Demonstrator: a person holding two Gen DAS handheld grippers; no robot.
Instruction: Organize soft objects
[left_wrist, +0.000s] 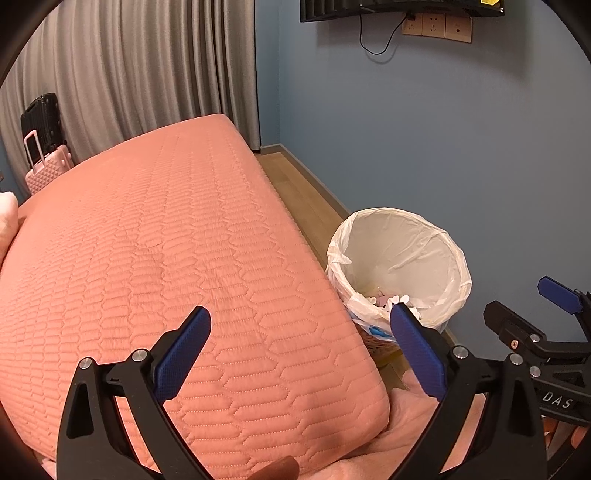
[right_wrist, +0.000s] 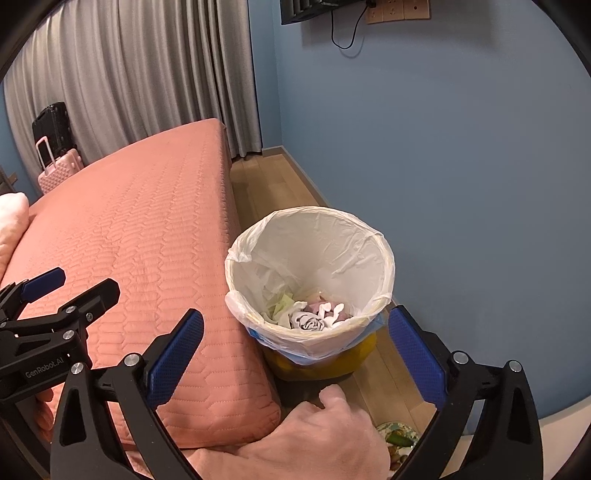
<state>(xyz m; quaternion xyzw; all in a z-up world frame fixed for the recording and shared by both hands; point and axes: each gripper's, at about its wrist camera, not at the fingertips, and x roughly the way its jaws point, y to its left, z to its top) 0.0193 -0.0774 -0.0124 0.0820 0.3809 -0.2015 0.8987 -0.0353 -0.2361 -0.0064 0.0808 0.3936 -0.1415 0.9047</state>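
Left tool (left_wrist: 301, 349) wide apart over the pink quilted bed (left_wrist: 166, 258), lined bin (left_wrist: 402, 258) just beside.

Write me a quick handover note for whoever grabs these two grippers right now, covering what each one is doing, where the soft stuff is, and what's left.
Left gripper: open, holding nothing, over the near corner of the pink quilted bed.
Right gripper: open, holding nothing, pointed at the lined bin on the floor beside the bed.
Soft items: crumpled white and pinkish pieces lie in the bottom of the bin. A pale pillow sits at the far left edge of the bed.
Done: judging by the bin's contents, some pieces are already in.
Left: probably the pillow; the rest of the bed surface in view shows nothing loose.
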